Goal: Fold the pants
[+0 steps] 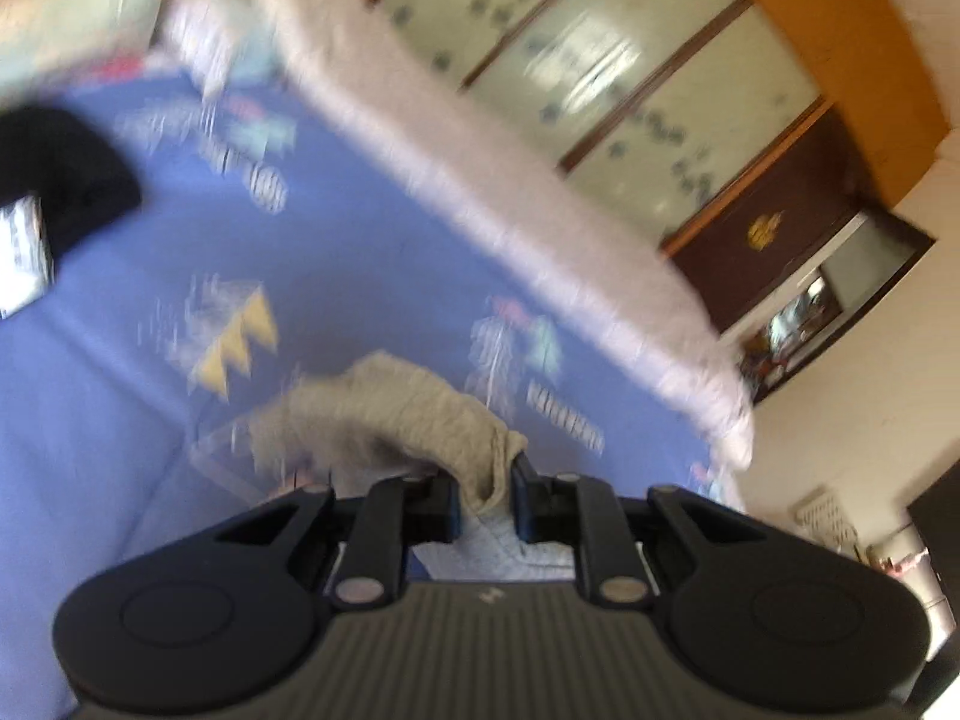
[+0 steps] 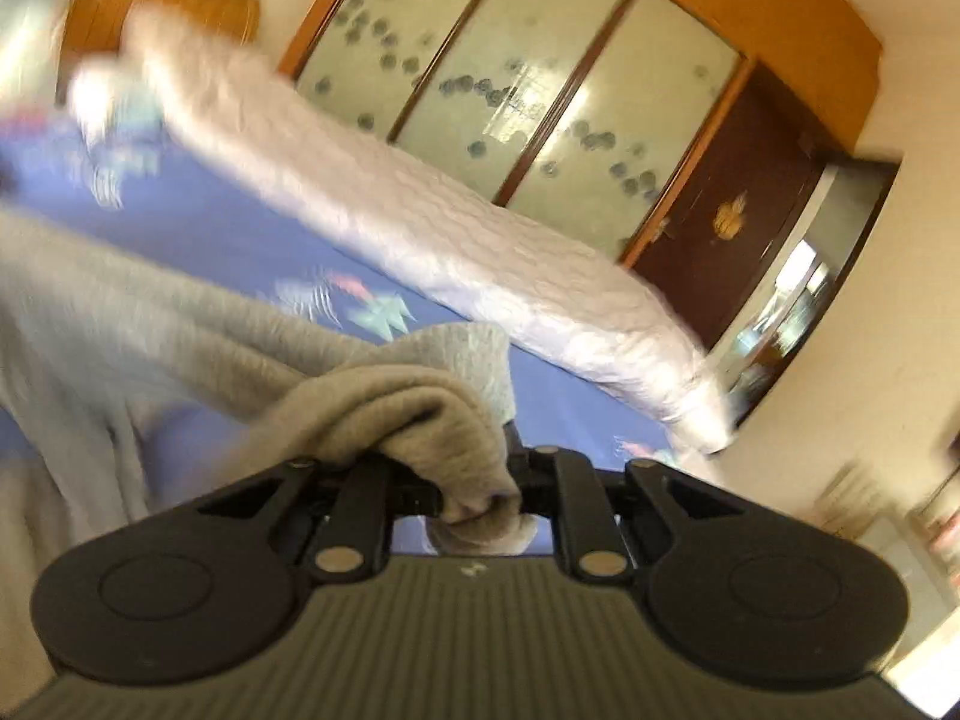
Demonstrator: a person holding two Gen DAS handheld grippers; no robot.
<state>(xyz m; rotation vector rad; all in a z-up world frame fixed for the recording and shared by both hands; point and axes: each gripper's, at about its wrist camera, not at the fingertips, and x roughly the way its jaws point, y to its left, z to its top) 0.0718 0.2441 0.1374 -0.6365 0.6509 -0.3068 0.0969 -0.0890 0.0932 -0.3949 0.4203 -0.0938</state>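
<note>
The grey pants (image 1: pixel 384 402) are bunched in the jaws of my left gripper (image 1: pixel 487 495), which is shut on a fold of the cloth above the blue patterned bed sheet (image 1: pixel 360 252). In the right wrist view the same grey pants (image 2: pixel 396 414) are pinched in my right gripper (image 2: pixel 480 501), shut on a thick roll of fabric. From there the cloth stretches away to the left and hangs down over the sheet (image 2: pixel 240 222). Both views are tilted and blurred.
A white quilted blanket (image 1: pixel 540 252) lies along the far side of the bed. A black garment (image 1: pixel 66 174) rests at the left on the sheet. Behind stands a wardrobe with frosted sliding doors (image 2: pixel 528 108) and a dark wooden cabinet (image 1: pixel 762 234).
</note>
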